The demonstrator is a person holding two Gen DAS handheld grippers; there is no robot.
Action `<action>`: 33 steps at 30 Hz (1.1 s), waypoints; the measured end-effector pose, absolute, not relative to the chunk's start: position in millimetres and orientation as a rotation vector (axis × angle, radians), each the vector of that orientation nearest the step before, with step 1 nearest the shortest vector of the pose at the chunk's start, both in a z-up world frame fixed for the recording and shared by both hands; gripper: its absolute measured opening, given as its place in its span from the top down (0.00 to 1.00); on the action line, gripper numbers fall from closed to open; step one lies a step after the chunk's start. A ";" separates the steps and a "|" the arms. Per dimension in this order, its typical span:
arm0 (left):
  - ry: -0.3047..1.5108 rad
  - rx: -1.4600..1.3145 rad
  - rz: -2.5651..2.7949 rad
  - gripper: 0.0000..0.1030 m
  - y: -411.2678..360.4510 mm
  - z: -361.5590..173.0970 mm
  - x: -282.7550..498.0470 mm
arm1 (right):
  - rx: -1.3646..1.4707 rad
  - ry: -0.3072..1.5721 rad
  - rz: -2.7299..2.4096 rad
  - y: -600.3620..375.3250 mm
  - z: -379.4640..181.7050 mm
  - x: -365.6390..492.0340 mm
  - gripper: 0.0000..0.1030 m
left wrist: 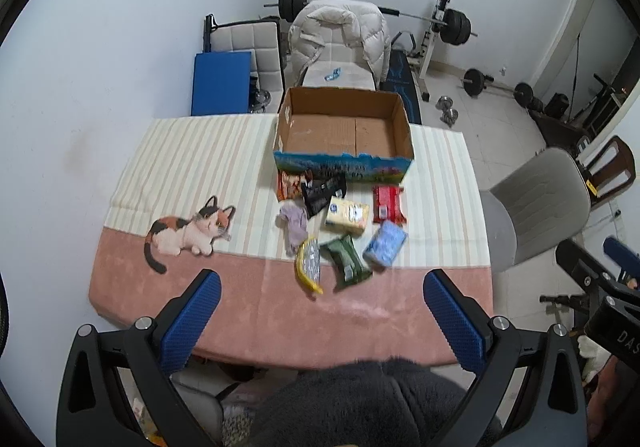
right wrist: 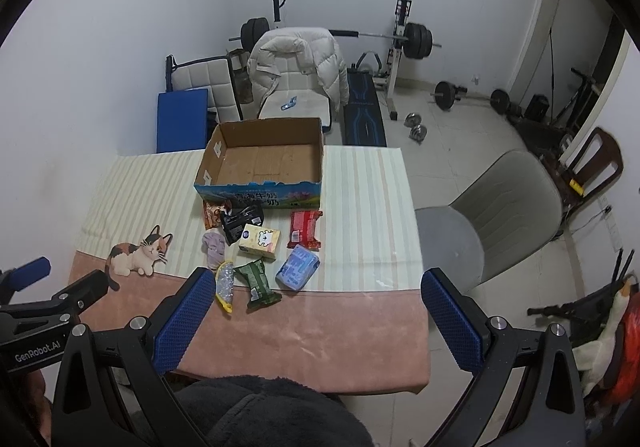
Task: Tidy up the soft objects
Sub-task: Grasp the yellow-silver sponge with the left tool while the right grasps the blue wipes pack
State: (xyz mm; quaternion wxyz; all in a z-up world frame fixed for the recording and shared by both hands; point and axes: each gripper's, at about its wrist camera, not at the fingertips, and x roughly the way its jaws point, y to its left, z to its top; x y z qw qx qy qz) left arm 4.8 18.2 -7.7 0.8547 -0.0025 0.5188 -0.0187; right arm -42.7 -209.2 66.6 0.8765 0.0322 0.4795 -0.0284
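Observation:
An empty cardboard box (left wrist: 344,129) (right wrist: 264,161) stands at the table's far side. In front of it lie several soft packs: a red pack (left wrist: 387,204) (right wrist: 305,229), a yellow tissue pack (left wrist: 346,215) (right wrist: 260,242), a blue pack (left wrist: 385,243) (right wrist: 298,267), a green pouch (left wrist: 346,259) (right wrist: 257,281), a yellow-and-silver pouch (left wrist: 309,265) (right wrist: 225,285), a purple cloth (left wrist: 294,225) (right wrist: 215,247), a black pouch (left wrist: 322,191) (right wrist: 240,221) and an orange snack bag (left wrist: 291,185) (right wrist: 211,214). My left gripper (left wrist: 320,311) and right gripper (right wrist: 316,311) hang open above the near edge, holding nothing.
The table (left wrist: 200,175) wears a striped and pink cloth with a printed cat (left wrist: 188,233). A grey chair (right wrist: 492,223) stands to the right. A white jacket on a chair (left wrist: 340,35), a blue pad (left wrist: 220,83) and weights (right wrist: 416,41) sit behind. A dark fleece sleeve (left wrist: 360,403) fills the bottom.

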 end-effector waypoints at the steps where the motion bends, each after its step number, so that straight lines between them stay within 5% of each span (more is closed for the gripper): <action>1: 1.096 -0.013 -0.030 0.00 21.2 -13.5 11.2 | 0.090 1.013 -0.057 -213.1 56.3 -33.6 0.00; 11: 1.316 -0.163 0.035 0.02 68.9 -158.1 116.6 | 0.262 1.295 0.004 -220.9 -116.3 77.5 0.00; 22: 1.697 -0.129 0.004 0.36 56.4 -375.5 157.9 | 0.316 1.625 -0.030 -201.9 -330.7 158.9 0.05; 27: 1.786 -0.157 0.018 0.36 54.0 -432.7 158.9 | 0.294 1.680 -0.058 -192.1 -371.3 170.6 0.08; 30: 1.803 -0.147 0.007 0.52 50.9 -448.0 154.6 | 0.282 1.707 -0.070 -185.5 -389.5 172.9 0.10; 33: 1.780 -0.102 0.015 0.55 48.5 -452.1 147.4 | 0.289 1.738 -0.080 -180.4 -409.2 173.3 0.18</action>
